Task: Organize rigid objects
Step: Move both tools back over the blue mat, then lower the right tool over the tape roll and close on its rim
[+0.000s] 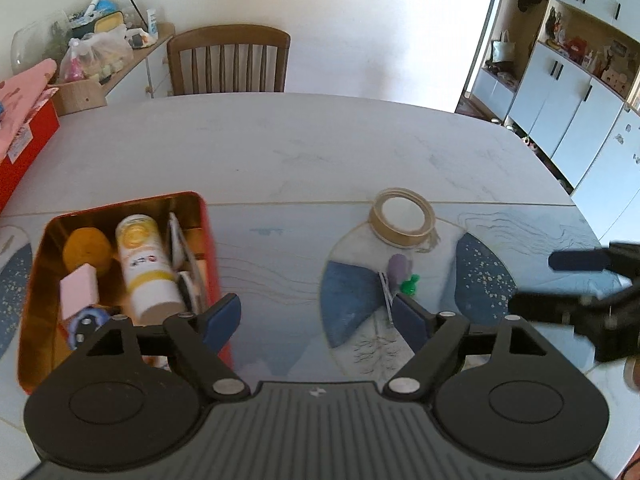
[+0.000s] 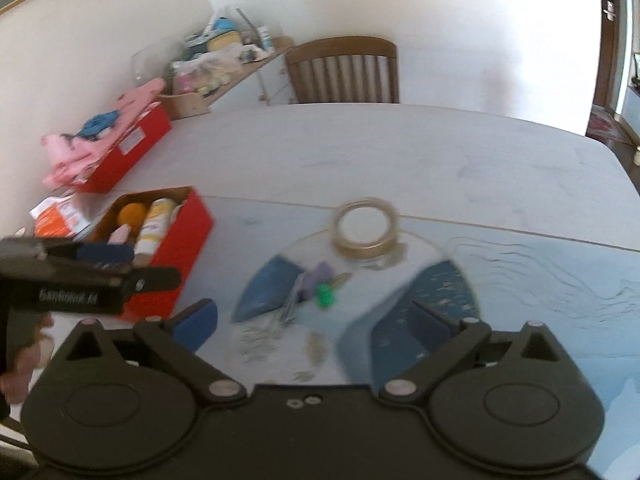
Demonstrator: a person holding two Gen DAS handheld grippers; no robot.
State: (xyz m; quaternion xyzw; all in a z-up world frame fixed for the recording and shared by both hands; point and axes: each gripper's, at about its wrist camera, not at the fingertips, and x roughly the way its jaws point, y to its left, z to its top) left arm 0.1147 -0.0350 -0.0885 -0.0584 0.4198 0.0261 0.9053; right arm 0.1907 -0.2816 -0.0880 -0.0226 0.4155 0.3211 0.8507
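Observation:
A red tin [image 1: 210, 240] stands open at the left, holding a white and yellow bottle [image 1: 146, 264], a yellow ball [image 1: 86, 250], a pink block [image 1: 78, 290] and other small items. A roll of tan tape [image 1: 402, 218] lies on the table, with a green push pin [image 1: 410, 283] and a purple piece [image 1: 400, 266] just in front of it. My left gripper [image 1: 316, 316] is open and empty, between the tin and the pin. My right gripper [image 2: 314, 320] is open and empty above scattered paper clips [image 2: 256, 340], short of the green pin [image 2: 326, 296] and tape [image 2: 366, 228].
A wooden chair [image 1: 228, 60] stands at the table's far edge. A larger red box [image 2: 128, 148] with pink cloth sits at the far left, and an orange packet [image 2: 60, 216] lies beside the tin. A cluttered shelf [image 1: 104, 40] and white cabinets [image 1: 560, 96] line the walls.

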